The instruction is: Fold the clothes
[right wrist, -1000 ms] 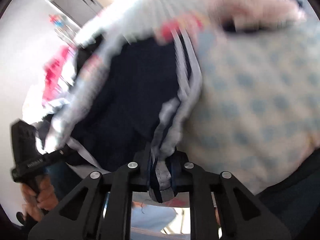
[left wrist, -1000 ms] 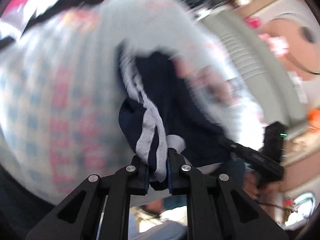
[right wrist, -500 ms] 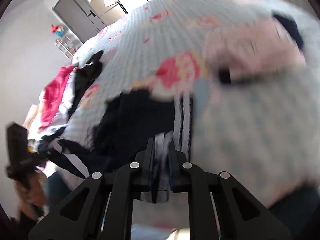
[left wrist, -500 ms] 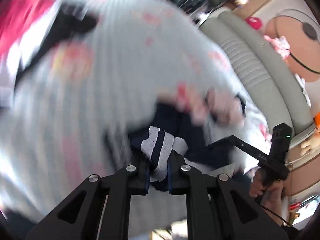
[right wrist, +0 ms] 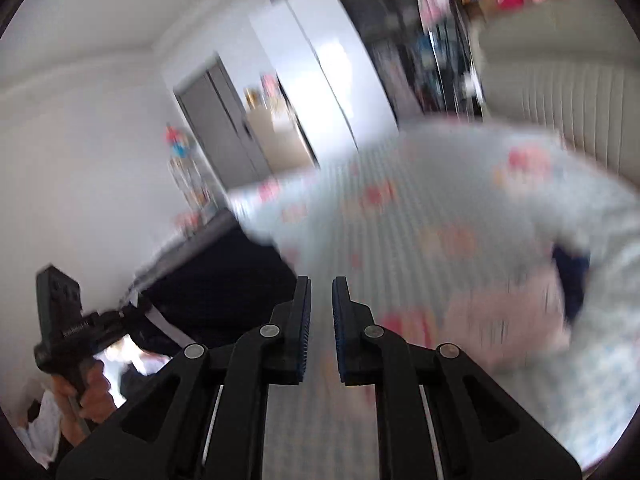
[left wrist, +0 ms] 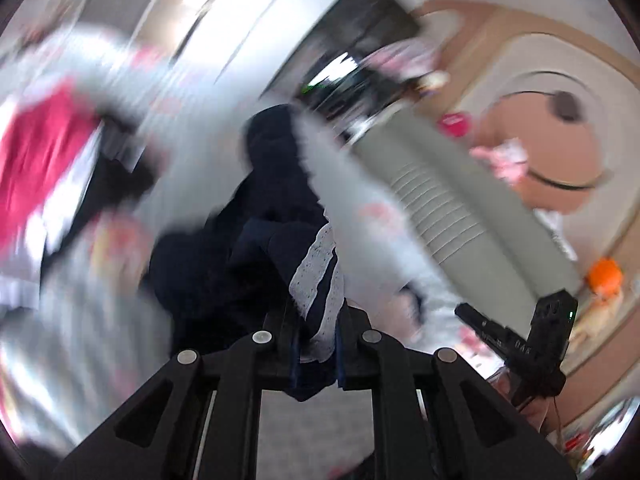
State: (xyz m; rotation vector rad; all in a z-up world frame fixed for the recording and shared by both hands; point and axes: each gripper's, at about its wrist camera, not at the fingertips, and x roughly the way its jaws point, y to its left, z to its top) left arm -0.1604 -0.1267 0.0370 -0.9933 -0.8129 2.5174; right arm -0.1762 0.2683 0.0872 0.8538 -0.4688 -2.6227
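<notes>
A navy garment with white side stripes (left wrist: 316, 276) hangs bunched in front of my left gripper (left wrist: 318, 320), which is shut on its striped edge. Seen from the right wrist, the same navy garment (right wrist: 216, 280) dangles from the left gripper (right wrist: 60, 320), held in a person's hand at the lower left. My right gripper (right wrist: 321, 300) is raised over the bed with its pads close together and no cloth between them. The left wrist view shows the right gripper (left wrist: 520, 344) off to the lower right, apart from the garment.
A bed with a pale floral cover (right wrist: 400, 240) fills the space below. A heap of clothes, one red (left wrist: 36, 160), lies at the left. A grey padded headboard (left wrist: 460, 200) runs along the right. A pink item (right wrist: 500, 320) rests on the cover.
Both grippers have risen and tilted up toward the room. The striped edge held in the right gripper is gone from its pads. The left gripper still grips the garment.
</notes>
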